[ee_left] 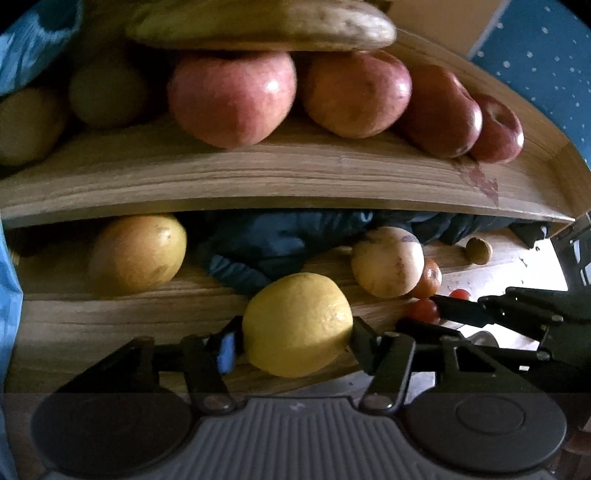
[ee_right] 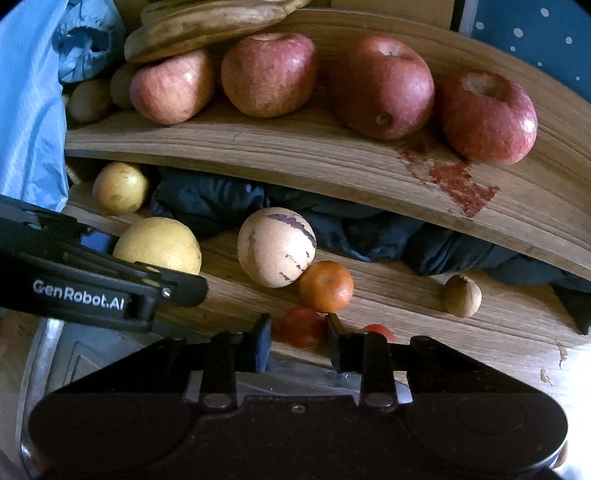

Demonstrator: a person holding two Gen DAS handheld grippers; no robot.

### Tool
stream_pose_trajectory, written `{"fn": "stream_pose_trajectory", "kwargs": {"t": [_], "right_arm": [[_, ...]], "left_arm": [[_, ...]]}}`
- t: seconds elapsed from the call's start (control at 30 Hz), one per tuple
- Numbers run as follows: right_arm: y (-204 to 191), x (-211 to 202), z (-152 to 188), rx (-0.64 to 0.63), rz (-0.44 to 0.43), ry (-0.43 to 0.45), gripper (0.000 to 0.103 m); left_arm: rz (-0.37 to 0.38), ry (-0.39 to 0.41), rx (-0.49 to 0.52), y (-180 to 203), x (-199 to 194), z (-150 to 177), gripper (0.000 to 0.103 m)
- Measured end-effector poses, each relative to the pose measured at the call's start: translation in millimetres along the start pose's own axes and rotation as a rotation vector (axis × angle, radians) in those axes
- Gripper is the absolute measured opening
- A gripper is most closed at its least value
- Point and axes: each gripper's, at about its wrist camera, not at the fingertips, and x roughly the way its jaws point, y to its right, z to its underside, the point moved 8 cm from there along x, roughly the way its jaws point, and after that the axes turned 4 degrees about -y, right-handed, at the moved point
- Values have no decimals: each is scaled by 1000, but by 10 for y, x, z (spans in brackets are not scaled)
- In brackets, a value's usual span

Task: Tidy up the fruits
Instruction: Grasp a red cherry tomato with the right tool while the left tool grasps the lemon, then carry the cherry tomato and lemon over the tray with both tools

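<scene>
In the left wrist view my left gripper is shut on a yellow lemon, one pad on each side of it, low on the wooden board. My right gripper is shut on a small red tomato at the board's near edge. A second small tomato lies just right of it. An orange tangerine and a cream pepino with purple stripes sit right behind. The lemon and left gripper's arm show at the left there.
An upper wooden shelf carries several red apples with bananas on top. Dark blue cloth is stuffed beneath it. A yellow fruit, a brown nut-like fruit, a blue bag and a metal tray are nearby.
</scene>
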Motion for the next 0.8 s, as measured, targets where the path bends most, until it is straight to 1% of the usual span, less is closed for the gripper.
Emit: {"fn": "stream_pose_trajectory", "kwargs": {"t": [0.13,0.33,0.6,0.8], "right_arm": [[-23,0,19,-1,7,3,27],[-36,-4,39,10,-5,8,27],[-107,-162,35,-2,-23,53,27],[-150,-356,108,-13,-31,85,27]], "left_arm": [[11,1,-23,-35,-15,10,64],[26,9,-43,-21,-48,52,63],[35,47,-23,21,-220,93,63],[42,70,3,77,-377,198,63]]}}
